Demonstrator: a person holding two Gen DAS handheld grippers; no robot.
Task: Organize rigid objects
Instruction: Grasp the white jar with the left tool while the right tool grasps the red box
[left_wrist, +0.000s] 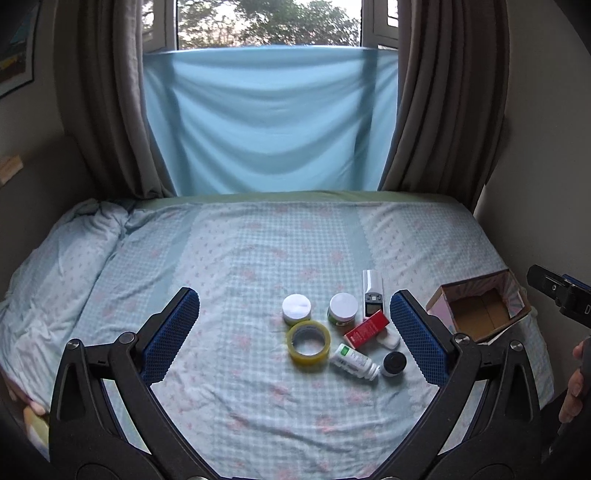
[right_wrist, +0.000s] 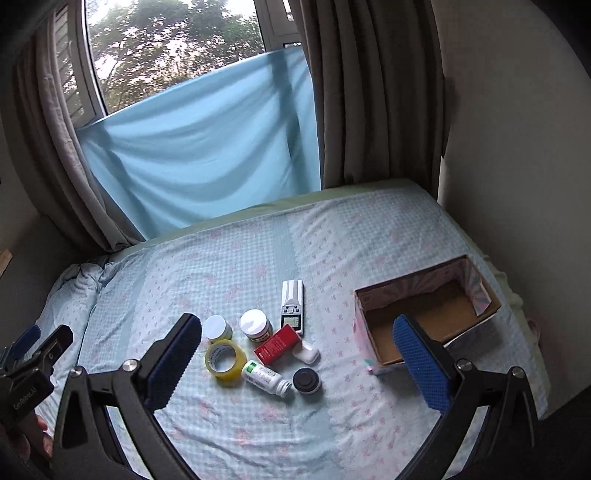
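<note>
Left gripper (left_wrist: 293, 325) and right gripper (right_wrist: 297, 345): jaws spread wide, holding nothing. Ahead between the fingers: tape roll (left_wrist: 308, 344), jars, bottle (left_wrist: 355, 361). Right of both: open box (right_wrist: 428, 314).

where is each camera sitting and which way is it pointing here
Left wrist: sits on the left gripper, above the bed's near edge, facing the window; shows its own open blue fingers, plus the right gripper at the right edge.
Right wrist: sits on the right gripper, further right, angled left toward the window; shows its open fingers, the left gripper at the left edge.
Shared: tape roll, red box, cardboard box.
</note>
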